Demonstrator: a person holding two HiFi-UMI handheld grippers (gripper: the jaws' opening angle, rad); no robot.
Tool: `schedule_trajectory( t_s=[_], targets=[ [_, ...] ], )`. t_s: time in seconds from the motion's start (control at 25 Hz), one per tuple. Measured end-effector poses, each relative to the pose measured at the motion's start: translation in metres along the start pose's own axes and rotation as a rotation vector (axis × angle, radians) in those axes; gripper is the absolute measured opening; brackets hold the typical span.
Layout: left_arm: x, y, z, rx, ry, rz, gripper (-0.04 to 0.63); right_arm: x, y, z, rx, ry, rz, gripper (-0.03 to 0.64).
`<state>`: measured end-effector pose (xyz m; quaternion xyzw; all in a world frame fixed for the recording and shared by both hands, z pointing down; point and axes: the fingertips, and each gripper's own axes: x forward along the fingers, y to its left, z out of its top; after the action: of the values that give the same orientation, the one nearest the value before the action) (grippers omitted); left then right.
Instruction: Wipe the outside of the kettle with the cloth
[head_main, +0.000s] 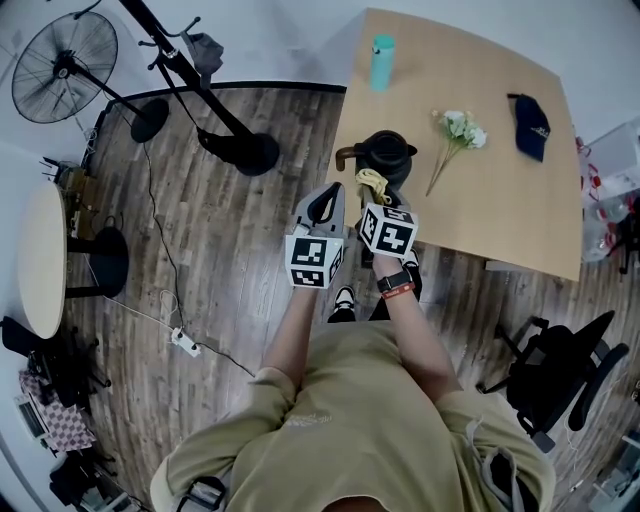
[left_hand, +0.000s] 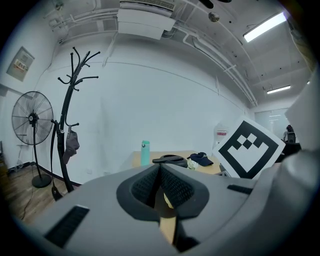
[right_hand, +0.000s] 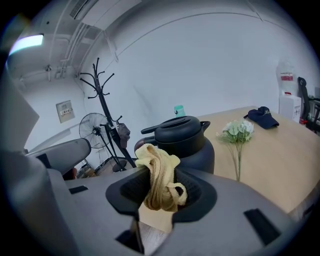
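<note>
A black kettle (head_main: 386, 156) with a brown handle stands near the front edge of the wooden table (head_main: 500, 150); the right gripper view shows the kettle (right_hand: 186, 142) close ahead. My right gripper (head_main: 374, 186) is shut on a bunched yellow cloth (head_main: 373, 183), held just in front of the kettle; the cloth (right_hand: 159, 176) hangs between the jaws. To its left, off the table edge, my left gripper (head_main: 322, 208) is shut with nothing in it. In the left gripper view, the gripper (left_hand: 160, 186) points toward the table, and the kettle's lid (left_hand: 170, 160) shows beyond it.
On the table are a teal bottle (head_main: 382, 60), a bunch of white flowers (head_main: 458, 133) and a dark blue cap (head_main: 530, 126). A coat stand (head_main: 200, 85) and a floor fan (head_main: 70, 55) stand on the wood floor at left. A black office chair (head_main: 555, 365) is at right.
</note>
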<state>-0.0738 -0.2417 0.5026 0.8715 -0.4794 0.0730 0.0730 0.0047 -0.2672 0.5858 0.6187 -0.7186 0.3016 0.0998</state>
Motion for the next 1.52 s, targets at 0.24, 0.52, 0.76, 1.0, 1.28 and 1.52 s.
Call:
schedule_trajectory(
  t_s=[0.24, 0.52, 0.76, 1.0, 1.28, 1.52],
  targets=[
    [0.002, -0.011, 0.001, 0.007, -0.003, -0.015, 0.021, -0.012, -0.013, -0.001, -0.012, -0.006, -0.016, 0.148],
    [0.009, -0.025, 0.005, 0.017, -0.008, -0.036, 0.021, -0.019, -0.026, 0.0, -0.023, -0.009, -0.038, 0.147],
    [0.012, -0.034, 0.003, 0.023, -0.005, -0.047, 0.021, -0.026, -0.042, 0.001, -0.027, -0.017, -0.066, 0.146],
    [0.016, -0.037, 0.006, 0.024, -0.007, -0.047, 0.021, -0.03, -0.058, 0.005, -0.045, -0.023, -0.116, 0.143],
    [0.024, -0.042, 0.004, 0.026, 0.0, -0.047, 0.021, -0.029, -0.078, 0.008, -0.084, -0.019, -0.137, 0.141],
    [0.03, -0.04, 0.005, 0.028, 0.003, -0.036, 0.021, -0.021, -0.091, 0.012, -0.077, -0.008, -0.102, 0.14]
  ],
)
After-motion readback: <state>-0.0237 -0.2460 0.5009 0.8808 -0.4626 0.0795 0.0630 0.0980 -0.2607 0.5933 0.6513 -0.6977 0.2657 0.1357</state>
